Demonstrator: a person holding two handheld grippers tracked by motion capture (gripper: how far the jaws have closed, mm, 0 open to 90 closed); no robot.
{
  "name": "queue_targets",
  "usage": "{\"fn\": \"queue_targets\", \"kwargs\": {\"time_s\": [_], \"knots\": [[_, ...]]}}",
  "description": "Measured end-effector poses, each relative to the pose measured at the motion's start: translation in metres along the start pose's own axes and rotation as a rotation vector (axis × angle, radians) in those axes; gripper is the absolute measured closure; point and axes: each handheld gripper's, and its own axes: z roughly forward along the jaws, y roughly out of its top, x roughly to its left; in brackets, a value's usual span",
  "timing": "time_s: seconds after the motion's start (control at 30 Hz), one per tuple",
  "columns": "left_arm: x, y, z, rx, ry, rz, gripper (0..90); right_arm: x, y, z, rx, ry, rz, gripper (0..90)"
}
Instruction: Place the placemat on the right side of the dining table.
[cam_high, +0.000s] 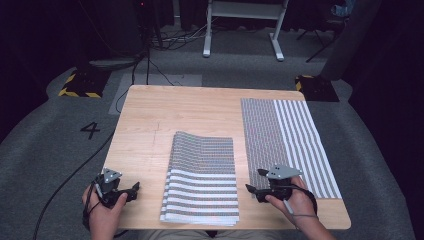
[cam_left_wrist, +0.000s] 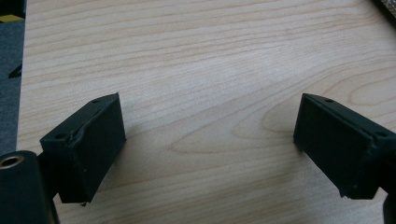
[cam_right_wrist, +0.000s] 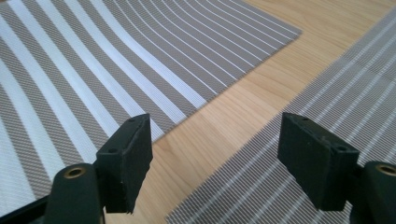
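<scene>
A stack of grey-and-white striped placemats lies in the middle of the wooden table, its far edge slightly lifted. A single striped placemat lies flat along the right side. My left gripper rests at the front left corner, open, with bare wood between its jaws. My right gripper hovers at the near left edge of the single mat, pointing left. It stands open over the wood strip between the stack and the single mat, with nothing held.
The table stands on grey carpet with a cable running at the left. A white desk frame and yellow-black floor markers lie beyond the far edge. Bare wood spreads across the table's left half.
</scene>
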Motion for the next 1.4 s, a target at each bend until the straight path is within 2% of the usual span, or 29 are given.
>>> {"fn": "queue_targets", "kwargs": {"time_s": [0.2,0.43,0.53,0.63,0.7,0.77,0.97,1.0,1.1,1.2,1.23,1.4], "knots": [[0.000,0.000,0.000,0.003,-0.002,0.004,9.2,0.012,0.015,0.008,0.000,0.055,-0.023,25.8],[0.001,0.001,0.001,0.002,-0.008,0.006,8.4,0.038,0.032,0.019,0.008,0.180,-0.041,24.9],[0.001,0.001,0.001,0.002,-0.007,0.010,8.3,0.046,0.038,0.024,0.019,0.217,-0.051,24.1],[0.001,0.001,0.001,0.002,-0.007,0.010,8.3,0.057,0.045,0.033,0.019,0.271,-0.036,23.7],[0.001,0.001,0.001,0.002,-0.009,0.011,8.2,0.063,0.047,0.039,0.044,0.293,-0.028,23.6],[0.001,0.001,0.001,0.000,-0.011,0.011,8.2,0.066,0.048,0.046,0.093,0.299,-0.015,23.6],[0.001,0.001,0.001,0.001,-0.011,0.011,8.2,0.078,0.049,0.066,0.144,0.298,-0.073,24.3],[0.001,0.001,0.001,0.000,-0.011,0.011,8.2,0.080,0.049,0.069,0.141,0.296,-0.092,24.3],[0.001,0.001,0.001,0.001,-0.011,0.011,8.2,0.091,0.048,0.079,0.110,0.288,-0.100,23.9],[0.001,0.001,0.001,0.001,-0.011,0.011,8.2,0.095,0.047,0.087,0.082,0.259,-0.111,23.5],[0.001,0.001,0.001,0.002,-0.011,0.012,8.2,0.097,0.045,0.090,0.077,0.247,-0.093,22.8],[0.001,0.001,0.001,0.001,-0.013,0.010,8.1,0.101,0.038,0.099,0.054,0.206,-0.115,21.1]]}}
